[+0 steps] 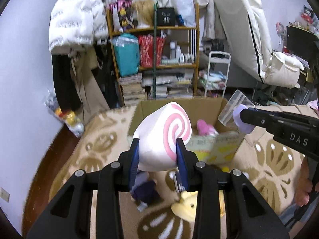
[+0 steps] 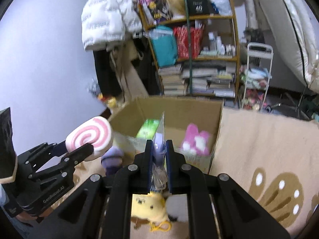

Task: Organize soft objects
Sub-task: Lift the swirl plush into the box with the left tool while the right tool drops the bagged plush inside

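Observation:
My left gripper [image 1: 157,149] is shut on a white plush roll with a pink spiral [image 1: 165,137], held above the rug just in front of an open cardboard box [image 1: 179,107]. It also shows in the right wrist view [image 2: 89,137]. My right gripper [image 2: 159,149] is shut on a clear plastic packet holding a lilac soft item [image 2: 159,141], held over the box's near edge [image 2: 195,157]; the packet shows in the left wrist view [image 1: 237,111]. A pink plush [image 2: 196,137] and a green pack [image 2: 149,129] lie in the box.
On the patterned beige rug [image 2: 269,149] below the grippers lie a yellow plush [image 2: 147,207], a purple plush [image 2: 112,157] and a white fluffy item [image 2: 177,207]. A cluttered shelf [image 1: 155,59], a white cart [image 1: 217,73] and a leaning mattress [image 1: 245,25] stand behind the box.

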Available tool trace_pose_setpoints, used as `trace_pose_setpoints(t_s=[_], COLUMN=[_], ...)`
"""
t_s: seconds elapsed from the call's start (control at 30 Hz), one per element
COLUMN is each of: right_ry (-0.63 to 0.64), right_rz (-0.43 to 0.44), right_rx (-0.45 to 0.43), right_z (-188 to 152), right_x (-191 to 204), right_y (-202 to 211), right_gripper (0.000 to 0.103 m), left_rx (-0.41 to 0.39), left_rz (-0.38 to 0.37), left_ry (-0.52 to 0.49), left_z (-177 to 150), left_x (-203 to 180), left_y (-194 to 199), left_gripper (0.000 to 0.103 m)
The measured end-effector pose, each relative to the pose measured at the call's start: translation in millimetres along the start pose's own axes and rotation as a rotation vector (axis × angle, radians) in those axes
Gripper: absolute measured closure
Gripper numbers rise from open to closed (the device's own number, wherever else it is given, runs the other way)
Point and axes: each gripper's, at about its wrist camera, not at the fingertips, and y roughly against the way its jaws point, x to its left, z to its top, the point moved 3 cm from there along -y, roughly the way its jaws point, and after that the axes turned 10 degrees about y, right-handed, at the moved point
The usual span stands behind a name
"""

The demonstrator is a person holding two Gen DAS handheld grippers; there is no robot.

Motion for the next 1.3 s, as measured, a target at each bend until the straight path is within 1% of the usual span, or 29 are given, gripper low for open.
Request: trace_pose_setpoints(t_s=[0.07, 0.17, 0.23, 0.37, 0.47, 0.6, 0.67, 0.7, 0.8, 0.87, 0.93, 0.97, 1.07, 1.1, 1.13, 1.17, 1.2, 1.23, 1.27, 1.3], right_ry=[0.006, 0.009, 0.015, 0.028, 0.033, 0.018, 0.016, 0.012, -0.011, -0.016, -0.018, -0.015, -0.006, -0.005, -0.004, -0.003, -0.002, -0.001, -0.002, -0.007], right_rz=[-0.017, -0.057, -0.066, -0.080, -0.090, -0.108, -0.102, -0.100, -0.095, -0.086, -0.078, -0.078, -0.082, -0.082, -0.084, -0.088, -0.095, -0.098, -0.098, -0.095], right_rx=[-0.038, -0.095, -0.105, -0.093, -0.078, -0.040, -0.019, -0.005, 0.025, 0.046, 0.071, 0.079, 0.087, 0.084, 0.078, 0.069, 0.057, 0.049, 0.042, 0.040], right_z=[9.5, 20.8, 26.0, 31.2, 28.8, 22.8, 19.2, 16.7, 11.8, 9.0, 5.6, 4.6, 3.9, 4.8, 5.6, 7.0, 8.4, 9.5, 10.4, 11.0], right_x=[-1.7, -4.4, -6.3, -10.8, -13.7, -23.2, -26.5, -28.7, -32.6, -33.9, -33.7, -33.2, -30.5, -30.0, -29.5, -28.8, -28.4, -27.9, -27.5, -27.0], right_y=[0.5, 0.3, -5.0, -20.7, -29.7, -44.4, -50.9, -55.1, -65.0, -70.8, -76.2, -77.3, -75.5, -74.0, -71.5, -68.2, -63.6, -60.0, -56.4, -52.8], right_gripper=[0.090, 0.090, 0.090, 0.090, 0.090, 0.090, 0.090, 0.090, 0.089, 0.089, 0.089, 0.089, 0.088, 0.086, 0.079, 0.074, 0.064, 0.057, 0.056, 0.053], left_rx=[-0.019, -0.019, -0.017, -0.014, 0.000, 0.058, 0.100, 0.121, 0.162, 0.163, 0.141, 0.123, 0.112, 0.109, 0.105, 0.103, 0.102, 0.101, 0.100, 0.098], left_rz=[0.004, 0.003, 0.003, 0.002, 0.001, -0.002, 0.005, 0.005, -0.001, 0.000, 0.024, 0.035, 0.045, 0.052, 0.057, 0.061, 0.063, 0.068, 0.074, 0.086], left_ry=[-0.019, -0.028, -0.028, -0.031, -0.038, -0.041, -0.046, -0.040, -0.012, -0.004, 0.000, -0.004, -0.005, -0.001, 0.003, 0.006, 0.005, 0.002, -0.003, -0.012], left_z=[9.3, 22.2, 31.5, 46.9, 50.2, 45.3, 39.3, 36.8, 30.3, 28.9, 30.1, 31.8, 36.4, 37.6, 38.2, 38.1, 38.3, 37.6, 36.2, 34.0], left_x=[-1.3, -1.1, -2.3, -6.6, -10.6, -14.5, -15.1, -14.4, -8.5, -4.9, -1.6, -0.2, 4.4, 6.3, 7.8, 9.1, 10.3, 11.4, 11.9, 12.2], left_y=[-1.0, -9.1, -16.2, -33.3, -47.2, -71.8, -82.5, -87.4, -94.0, -92.3, -86.7, -81.9, -73.3, -69.7, -65.5, -60.4, -56.8, -52.1, -47.5, -41.4], left_gripper=[0.069, 0.069, 0.069, 0.069, 0.068, 0.066, 0.064, 0.062, 0.061, 0.058, 0.045, 0.043, 0.036, 0.032, 0.029, 0.027, 0.024, 0.020, 0.018, 0.013])
